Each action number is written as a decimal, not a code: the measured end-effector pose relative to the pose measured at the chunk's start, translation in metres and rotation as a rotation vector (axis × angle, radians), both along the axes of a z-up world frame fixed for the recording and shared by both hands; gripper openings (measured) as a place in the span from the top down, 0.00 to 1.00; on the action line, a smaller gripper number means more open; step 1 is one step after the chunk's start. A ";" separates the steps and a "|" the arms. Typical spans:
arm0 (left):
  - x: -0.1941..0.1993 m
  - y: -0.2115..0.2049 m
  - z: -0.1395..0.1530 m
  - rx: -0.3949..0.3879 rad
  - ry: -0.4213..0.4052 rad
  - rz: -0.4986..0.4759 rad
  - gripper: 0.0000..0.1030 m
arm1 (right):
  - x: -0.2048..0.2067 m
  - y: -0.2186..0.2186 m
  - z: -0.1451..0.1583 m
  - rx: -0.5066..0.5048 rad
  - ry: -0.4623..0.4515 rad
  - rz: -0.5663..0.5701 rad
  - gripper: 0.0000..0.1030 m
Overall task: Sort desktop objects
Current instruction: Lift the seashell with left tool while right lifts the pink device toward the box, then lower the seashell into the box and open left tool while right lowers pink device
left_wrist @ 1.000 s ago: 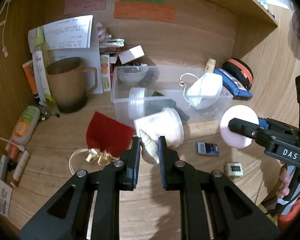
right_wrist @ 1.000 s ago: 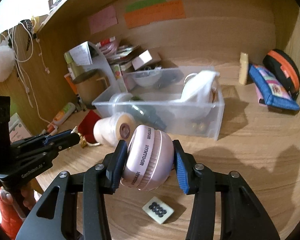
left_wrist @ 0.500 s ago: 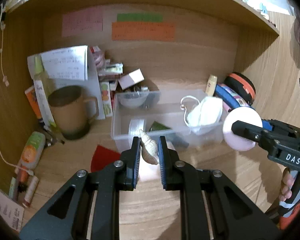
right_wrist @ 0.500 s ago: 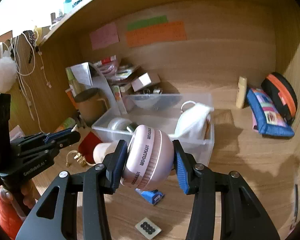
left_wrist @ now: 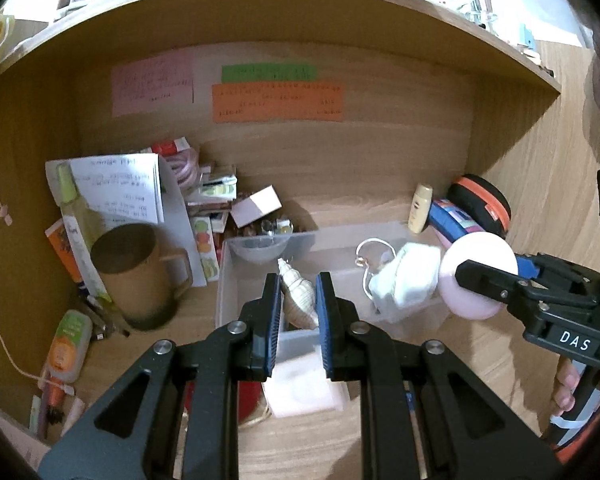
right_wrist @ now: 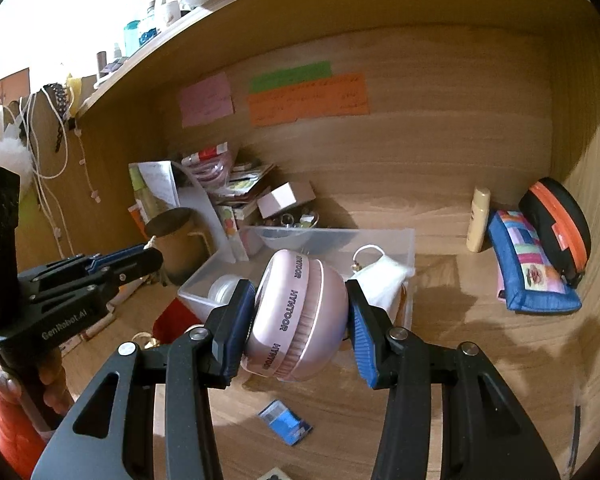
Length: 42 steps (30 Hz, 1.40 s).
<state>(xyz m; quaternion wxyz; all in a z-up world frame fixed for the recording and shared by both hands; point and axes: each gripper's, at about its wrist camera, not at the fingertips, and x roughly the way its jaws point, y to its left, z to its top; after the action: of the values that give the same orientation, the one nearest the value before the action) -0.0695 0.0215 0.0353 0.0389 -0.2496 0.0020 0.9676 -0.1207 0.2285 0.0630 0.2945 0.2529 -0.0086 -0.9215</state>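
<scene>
Cream seashell [left_wrist: 296, 296] — left tool [left_wrist: 298, 300] clamped

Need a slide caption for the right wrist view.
Right tongs grip a pink round case above the desk, in front of the clear plastic bin.

desk [left_wrist: 480, 360]: light wood | back wall [left_wrist: 380, 160]: wood panel | shelf [left_wrist: 300, 4]: overhead, bright above

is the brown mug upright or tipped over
Upright: the brown mug stands on its base on the desk, open mouth up, handle to the side.
</scene>
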 end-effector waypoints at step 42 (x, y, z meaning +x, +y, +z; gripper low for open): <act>-0.144 0.001 -0.061 -0.062 -0.245 -0.047 0.84 | -0.111 -0.079 -0.038 0.272 -0.090 0.060 0.59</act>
<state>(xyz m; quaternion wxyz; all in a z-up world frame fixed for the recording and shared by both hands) -0.2134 0.0230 -0.0254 0.0539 -0.3669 0.0329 0.9281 -0.2316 0.1490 0.0248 0.2846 0.3317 0.1106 -0.8926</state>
